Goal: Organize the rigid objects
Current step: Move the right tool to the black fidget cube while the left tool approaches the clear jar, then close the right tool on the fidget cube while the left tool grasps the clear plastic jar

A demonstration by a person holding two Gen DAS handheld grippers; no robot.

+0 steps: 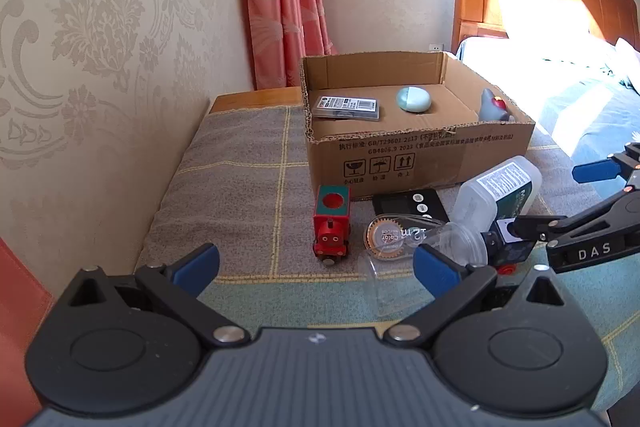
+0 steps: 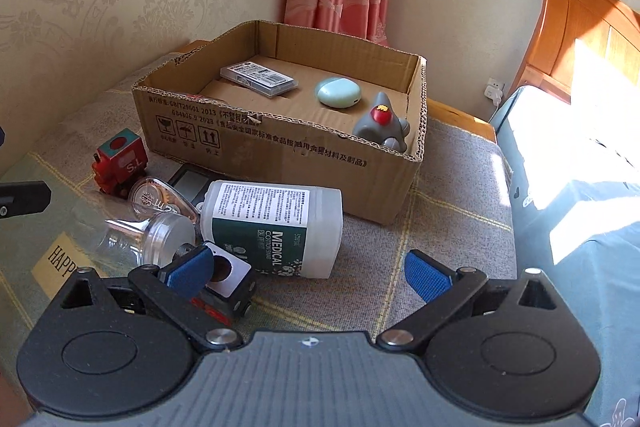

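One checked blanket (image 2: 452,187), grey and teal woven cloth with yellow lines, is spread as the working surface.

One cardboard box (image 2: 288,155), corrugated, open-topped with rough-cut edges and printed marks on its front wall, is set on the blanket. Three items are held inside it: one flat clear plastic case (image 2: 259,78) with a printed label, lying at the back left; one smooth pale-green oval case (image 2: 337,91) near the middle; one grey moulded toy figure (image 2: 384,125) with a red spot, leaning in the front right corner.

One white plastic bottle (image 2: 276,227), cylindrical with a green and white label, is laid on its side just in front of the box.

One clear plastic jar (image 2: 156,237) is laid on its side to the left of the bottle.

One red wooden toy engine (image 2: 118,163) is stood near the box's front left corner. One black toy wagon (image 2: 228,287) is seen beside the right gripper's left finger; contact cannot be told.

One correction tape dispenser (image 2: 160,197), clear and teardrop-shaped, and one flat black device (image 2: 192,183) are lain between engine and bottle.

Two grippers are counted. The left gripper (image 1: 316,265) is spread wide, nothing held. The right gripper (image 2: 310,273) is spread fully, nothing gripped between its blue ribbed pads.
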